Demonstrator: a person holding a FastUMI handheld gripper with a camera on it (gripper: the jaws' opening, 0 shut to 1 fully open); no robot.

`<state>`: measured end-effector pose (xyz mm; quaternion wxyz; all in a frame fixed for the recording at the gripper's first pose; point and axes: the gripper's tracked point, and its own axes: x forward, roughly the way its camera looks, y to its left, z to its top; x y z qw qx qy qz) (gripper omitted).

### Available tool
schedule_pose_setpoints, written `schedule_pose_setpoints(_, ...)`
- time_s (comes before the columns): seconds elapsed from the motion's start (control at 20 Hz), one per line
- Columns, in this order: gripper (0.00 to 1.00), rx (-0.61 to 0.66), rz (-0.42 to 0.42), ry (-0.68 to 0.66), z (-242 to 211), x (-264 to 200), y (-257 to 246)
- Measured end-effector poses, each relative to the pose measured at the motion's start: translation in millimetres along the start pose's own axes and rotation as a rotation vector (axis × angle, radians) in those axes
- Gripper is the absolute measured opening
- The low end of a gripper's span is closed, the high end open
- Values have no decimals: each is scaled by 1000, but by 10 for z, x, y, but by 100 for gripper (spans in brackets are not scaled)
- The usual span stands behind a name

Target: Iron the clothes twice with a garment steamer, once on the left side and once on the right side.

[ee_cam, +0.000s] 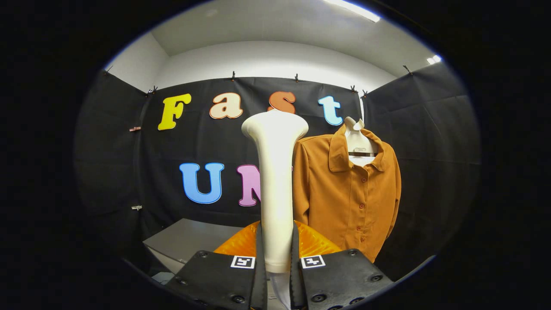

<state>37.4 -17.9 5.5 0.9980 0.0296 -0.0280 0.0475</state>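
A cream-white garment steamer (275, 181) stands upright between my fingers, its flared head at the top. My gripper (276, 258) is shut on the steamer's handle, both fingers pressing its sides. An orange translucent part (314, 243) of the steamer shows just behind the fingers. Beyond and to the right of the steamer, a brown-orange button shirt (348, 193) hangs on a pale hanger (359, 144) against the black cloth wall. The steamer head is left of the shirt's collar and apart from the fabric.
A grey table top (189, 241) lies low on the left, beyond the fingers. Black cloth walls (430, 150) close the booth on the left, back and right.
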Motion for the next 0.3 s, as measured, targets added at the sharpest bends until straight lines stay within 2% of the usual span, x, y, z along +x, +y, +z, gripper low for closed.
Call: schedule_pose_setpoints(0.3, 24, 2, -3, 0, -5, 11, 12)
